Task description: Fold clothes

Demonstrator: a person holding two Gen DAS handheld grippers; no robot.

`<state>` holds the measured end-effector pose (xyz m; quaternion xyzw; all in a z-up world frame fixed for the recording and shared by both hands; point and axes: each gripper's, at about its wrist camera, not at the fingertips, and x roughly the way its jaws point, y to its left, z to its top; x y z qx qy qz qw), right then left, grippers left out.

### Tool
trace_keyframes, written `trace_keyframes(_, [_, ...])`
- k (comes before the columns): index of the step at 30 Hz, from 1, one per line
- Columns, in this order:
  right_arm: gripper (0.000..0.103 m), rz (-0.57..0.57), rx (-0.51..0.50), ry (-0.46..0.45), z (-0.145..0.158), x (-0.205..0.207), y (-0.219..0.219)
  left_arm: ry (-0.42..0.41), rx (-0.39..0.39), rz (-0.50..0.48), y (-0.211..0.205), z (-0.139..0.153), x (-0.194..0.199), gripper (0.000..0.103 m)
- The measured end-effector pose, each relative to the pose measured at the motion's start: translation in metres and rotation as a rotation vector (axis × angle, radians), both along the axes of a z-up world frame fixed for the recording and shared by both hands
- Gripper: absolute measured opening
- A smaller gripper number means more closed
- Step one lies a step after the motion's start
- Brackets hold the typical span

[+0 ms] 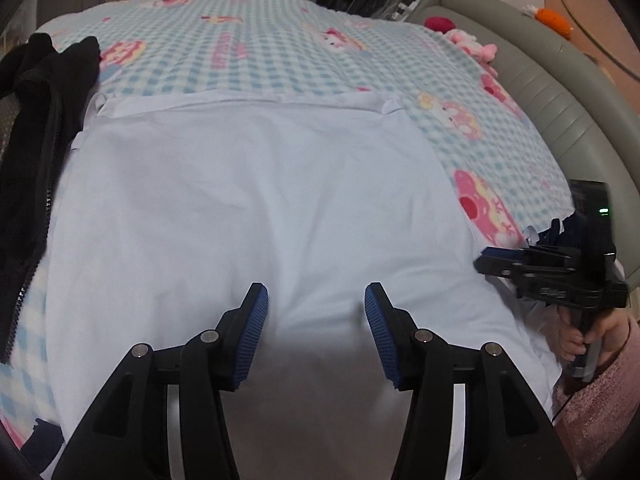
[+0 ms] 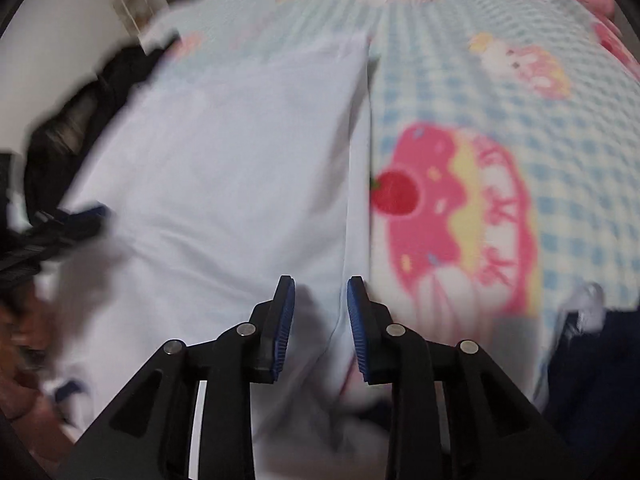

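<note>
Black zip jacket is seen far left of L gripper, whose fingers are spread wide w/ nothing held. White garment is laid flat ahead of and under them on checked blanket. R gripper is parted over garment's right edge, empty; view blurred.

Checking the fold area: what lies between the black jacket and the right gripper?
Only the white garment, spread flat between black jacket and right gripper; left wrist view.
</note>
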<state>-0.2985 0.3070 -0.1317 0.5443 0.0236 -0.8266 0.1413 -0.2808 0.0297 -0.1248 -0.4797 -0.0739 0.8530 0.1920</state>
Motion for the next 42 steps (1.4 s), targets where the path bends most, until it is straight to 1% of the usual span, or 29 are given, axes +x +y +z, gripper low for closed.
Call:
trace_keyframes(2, [0.012,-0.003,0.078,-0.012,-0.018,-0.008,-0.002,0.025,-0.005,0.014,-0.014,0.008,0.010,0.053])
trace_keyframes(3, [0.007,-0.038,0.096,0.007,-0.017,-0.006,0.005,0.038,-0.007,0.021,-0.022,0.013,0.015,0.053])
trace_keyframes(4, [0.007,-0.073,0.114,0.027,-0.015,-0.004,0.012,0.049,-0.012,0.030,-0.030,0.017,0.019,0.053])
trace_keyframes(5, [0.007,-0.109,0.134,0.046,-0.014,-0.002,0.019,0.052,-0.031,0.046,-0.043,0.018,0.020,0.056])
trace_keyframes(6, [0.002,-0.157,0.177,0.053,-0.013,-0.001,0.027,0.052,-0.056,0.065,-0.056,0.019,0.021,0.058])
trace_keyframes(7, [0.002,-0.186,0.167,0.059,-0.011,0.000,0.035,0.035,-0.114,0.098,-0.069,0.014,0.018,0.058])
trace_keyframes(8, [0.003,-0.213,0.154,0.064,-0.008,0.000,0.043,0.014,-0.149,0.130,-0.082,0.008,0.015,0.058])
trace_keyframes(9, [0.007,-0.224,0.068,0.054,-0.003,0.000,0.049,-0.006,-0.174,0.160,-0.094,0.002,0.012,0.058])
trace_keyframes(11, [0.016,-0.178,-0.040,0.058,0.010,-0.007,0.043,-0.031,-0.097,0.201,-0.118,-0.002,0.006,0.058])
trace_keyframes(12, [0.025,-0.154,-0.091,0.060,0.016,-0.010,0.040,-0.022,-0.067,0.213,-0.124,0.000,0.003,0.058])
trace_keyframes(13, [0.029,-0.131,-0.072,0.064,0.018,-0.017,0.030,-0.012,-0.040,0.221,-0.128,0.003,0.000,0.058])
trace_keyframes(15, [0.029,-0.080,-0.050,0.053,0.019,-0.035,0.010,0.029,-0.012,0.191,-0.120,0.011,-0.009,0.058])
trace_keyframes(18, [0.028,-0.021,-0.024,0.029,0.017,-0.055,-0.021,0.060,-0.014,0.076,-0.092,0.019,-0.027,0.058])
trace_keyframes(20, [0.028,0.001,0.001,0.014,0.011,-0.070,-0.036,0.013,-0.068,0.033,-0.077,0.005,-0.041,0.058])
trace_keyframes(23, [0.026,-0.018,0.020,-0.037,-0.007,-0.090,-0.037,-0.058,-0.151,-0.030,-0.056,-0.015,-0.064,0.058])
trace_keyframes(25, [0.025,-0.030,0.047,-0.017,-0.009,-0.095,-0.029,-0.102,-0.203,-0.065,-0.044,-0.027,-0.078,0.059])
trace_keyframes(26, [0.022,-0.054,0.081,0.008,-0.005,-0.095,-0.024,-0.104,-0.211,-0.034,-0.054,-0.026,-0.080,0.058])
trace_keyframes(27, [0.008,-0.077,0.115,0.033,-0.001,-0.095,-0.018,-0.105,-0.222,-0.002,-0.064,-0.025,-0.081,0.051])
trace_keyframes(28, [0.011,-0.101,0.149,0.058,0.003,-0.095,-0.012,-0.101,-0.247,0.031,-0.071,-0.022,-0.083,0.046])
trace_keyframes(29, [0.011,-0.123,0.181,0.083,0.008,-0.095,-0.006,-0.087,-0.245,0.053,-0.075,-0.016,-0.085,0.042])
trace_keyframes(31, [0.014,-0.112,0.115,0.111,0.017,-0.098,-0.003,-0.056,-0.239,0.093,-0.082,-0.005,-0.088,0.047])
trace_keyframes(32, [0.015,-0.105,0.082,0.123,0.021,-0.100,-0.002,-0.030,-0.220,0.086,-0.081,0.001,-0.091,0.052])
trace_keyframes(33, [0.016,-0.077,0.055,0.109,0.020,-0.104,-0.007,-0.012,-0.195,0.075,-0.077,0.006,-0.094,0.053])
trace_keyframes(35, [0.017,-0.009,0.085,0.072,0.009,-0.115,-0.028,-0.001,-0.158,0.055,-0.070,0.011,-0.104,0.055])
trace_keyframes(36, [0.017,0.006,0.125,0.050,0.000,-0.117,-0.035,-0.015,-0.166,0.048,-0.065,0.007,-0.111,0.055])
trace_keyframes(37, [0.017,0.009,0.166,0.032,-0.009,-0.121,-0.039,-0.034,-0.219,0.054,-0.062,0.000,-0.120,0.055])
trace_keyframes(39, [0.016,-0.003,0.177,0.022,-0.016,-0.130,-0.037,-0.063,-0.379,0.080,-0.067,-0.019,-0.132,0.056])
trace_keyframes(41, [0.016,-0.045,0.191,0.050,-0.011,-0.136,-0.025,-0.066,-0.402,0.077,-0.083,-0.024,-0.133,0.056])
trace_keyframes(42, [0.020,-0.060,0.183,0.060,-0.007,-0.138,-0.018,-0.066,-0.409,0.075,-0.091,-0.026,-0.134,0.052])
